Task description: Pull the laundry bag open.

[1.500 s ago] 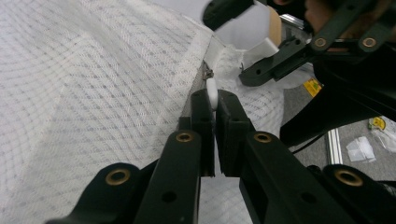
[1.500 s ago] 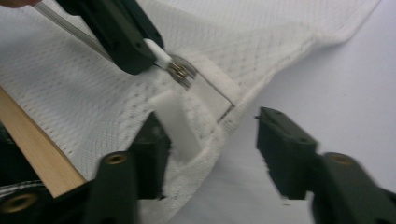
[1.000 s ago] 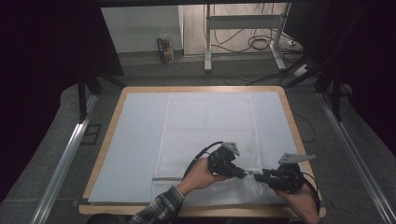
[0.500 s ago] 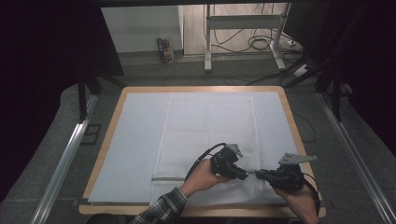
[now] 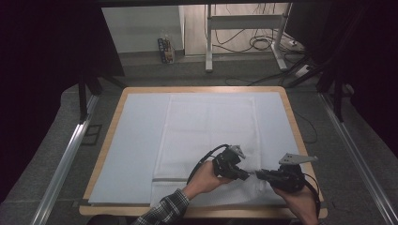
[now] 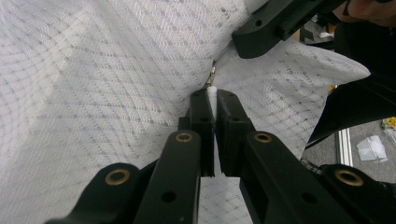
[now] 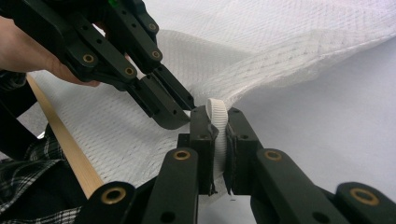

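Gripping white mesh cloth near front right of bench: left gripper and right gripper fingers both clamped on bunched edge, tips nearly meeting. Advise keeping equal tension, lifting together to avoid slip.

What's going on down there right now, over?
Left gripper shut on white mesh bag. Right gripper shut on its ribbed white loop. Both pinch near the front edge. Nothing in the way.

We can read no text, label, brand or number anywhere. The small box on the floor beyond the table bears print too small to read.
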`<state>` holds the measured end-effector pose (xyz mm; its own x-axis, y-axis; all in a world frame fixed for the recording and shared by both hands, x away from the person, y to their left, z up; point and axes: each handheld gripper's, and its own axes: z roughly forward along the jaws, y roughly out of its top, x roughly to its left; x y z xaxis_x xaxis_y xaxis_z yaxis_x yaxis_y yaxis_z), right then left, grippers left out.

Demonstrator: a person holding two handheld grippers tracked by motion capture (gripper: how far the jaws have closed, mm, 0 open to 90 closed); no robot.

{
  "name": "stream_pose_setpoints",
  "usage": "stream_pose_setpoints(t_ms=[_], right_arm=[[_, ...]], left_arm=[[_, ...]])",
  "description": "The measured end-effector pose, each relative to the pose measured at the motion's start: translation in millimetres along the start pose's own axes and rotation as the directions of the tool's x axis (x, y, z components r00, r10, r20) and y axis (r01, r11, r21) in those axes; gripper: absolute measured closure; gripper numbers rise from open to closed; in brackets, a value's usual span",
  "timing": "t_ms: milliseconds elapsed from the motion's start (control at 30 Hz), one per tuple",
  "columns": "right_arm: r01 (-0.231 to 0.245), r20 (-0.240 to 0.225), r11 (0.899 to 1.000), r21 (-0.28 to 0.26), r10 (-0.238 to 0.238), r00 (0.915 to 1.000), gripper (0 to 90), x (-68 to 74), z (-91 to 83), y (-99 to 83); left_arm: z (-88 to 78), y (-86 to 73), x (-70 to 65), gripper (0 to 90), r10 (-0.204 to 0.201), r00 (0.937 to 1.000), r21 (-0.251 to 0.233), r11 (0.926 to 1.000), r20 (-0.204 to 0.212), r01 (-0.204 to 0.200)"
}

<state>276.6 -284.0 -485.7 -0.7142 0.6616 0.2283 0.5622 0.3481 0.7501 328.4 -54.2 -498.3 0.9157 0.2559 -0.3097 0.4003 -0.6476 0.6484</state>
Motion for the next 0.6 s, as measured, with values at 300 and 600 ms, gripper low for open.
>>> stream_pose_setpoints(t_ms=[300,600], right_arm=[[0.012,0.053,0.999,0.038,-0.014,0.9985,84.8,2.8,-0.6,0.1],[0.019,0.101,0.998,0.059,-0.025,0.9946,85.4,6.3,0.8,0.7]], left_arm=[[-4.1,-4.3,-5.8,87.4,0.086,0.9962,0.002,0.9963,-0.015,-0.086],[-8.5,-7.8,-2.4,87.6,0.077,0.997,-0.002,0.997,0.0,-0.077]])
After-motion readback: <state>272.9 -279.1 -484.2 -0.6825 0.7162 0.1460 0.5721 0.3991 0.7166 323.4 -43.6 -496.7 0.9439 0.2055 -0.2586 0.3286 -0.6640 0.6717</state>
